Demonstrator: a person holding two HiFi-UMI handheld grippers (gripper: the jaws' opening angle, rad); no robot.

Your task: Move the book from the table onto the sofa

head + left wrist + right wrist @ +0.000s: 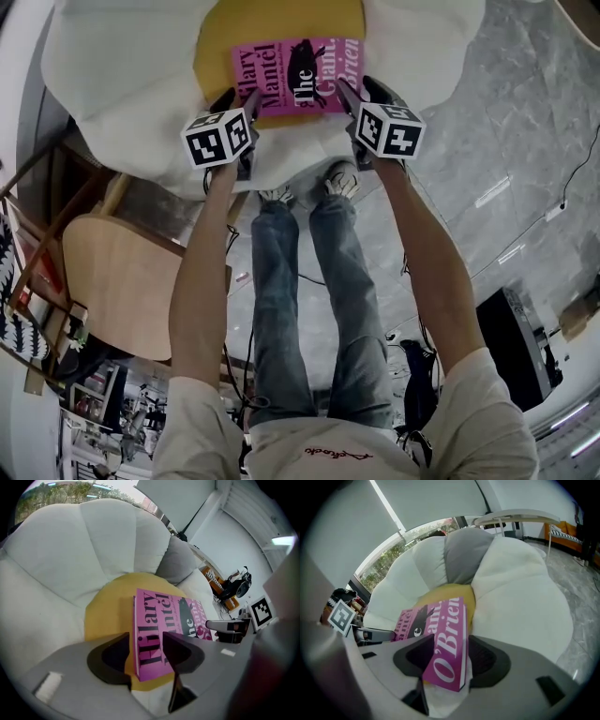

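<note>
Head view: the glossy pink rectangular paperback book seems to rest flat at 12 o'clock, on the round yellow cushion of the white, petal-shaped padded sofa; placing looks nearly done.

Left gripper view: the left tool pinches the book's 7 o'clock corner.

Right gripper view: the right tool clamps its 5 o'clock corner. Next, both should let go and back away.

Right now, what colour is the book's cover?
Pink book, black and white lettering; the head view shows it best.
</note>
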